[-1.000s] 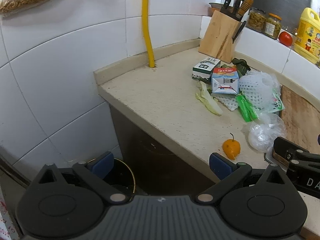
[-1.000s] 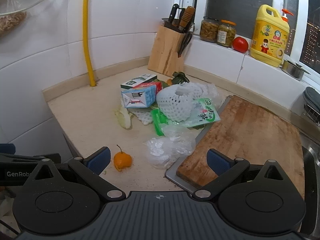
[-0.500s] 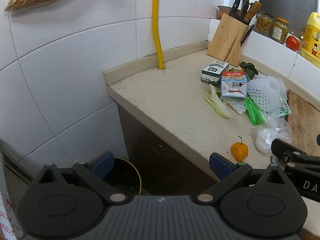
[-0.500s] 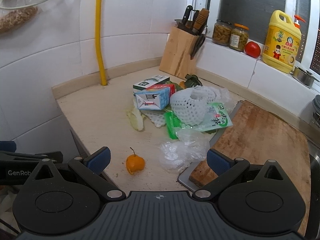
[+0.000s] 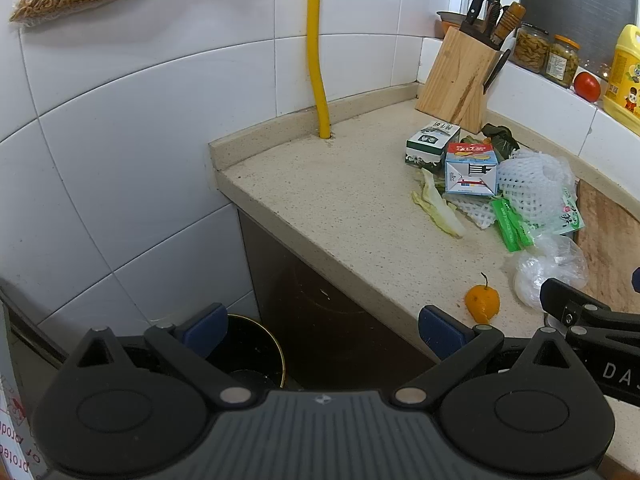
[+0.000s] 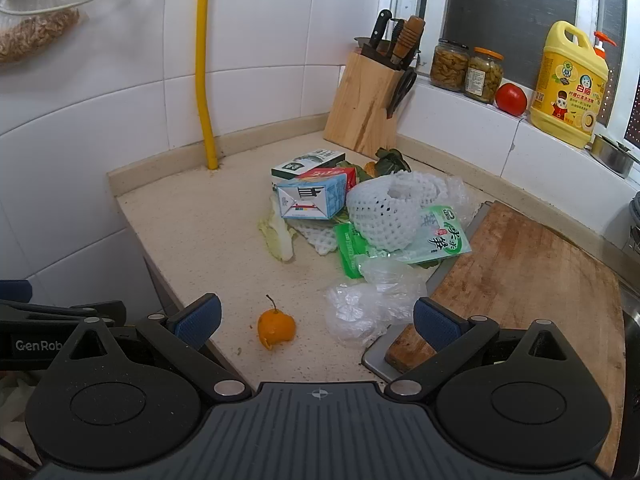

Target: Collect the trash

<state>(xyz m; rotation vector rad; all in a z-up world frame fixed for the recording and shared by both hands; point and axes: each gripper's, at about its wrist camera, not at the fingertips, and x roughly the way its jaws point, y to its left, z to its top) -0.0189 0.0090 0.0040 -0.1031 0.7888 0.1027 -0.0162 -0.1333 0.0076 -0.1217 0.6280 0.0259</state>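
While both tools gape empty, trash [image 6: 372, 220] apparently litters countertop [image 6: 200, 224].

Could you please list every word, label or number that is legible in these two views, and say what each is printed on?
"GenRob", cut off: left gripper's body.
"DA", cut off: right gripper's body.
"白猫": yellow detergent bottle.
"prote", partial red letters: white sheet.
Cartons, green packets, jar labels: too small or blurred.

Left gripper [image 5: 322, 330], right gripper [image 6: 316, 322] agape, empty
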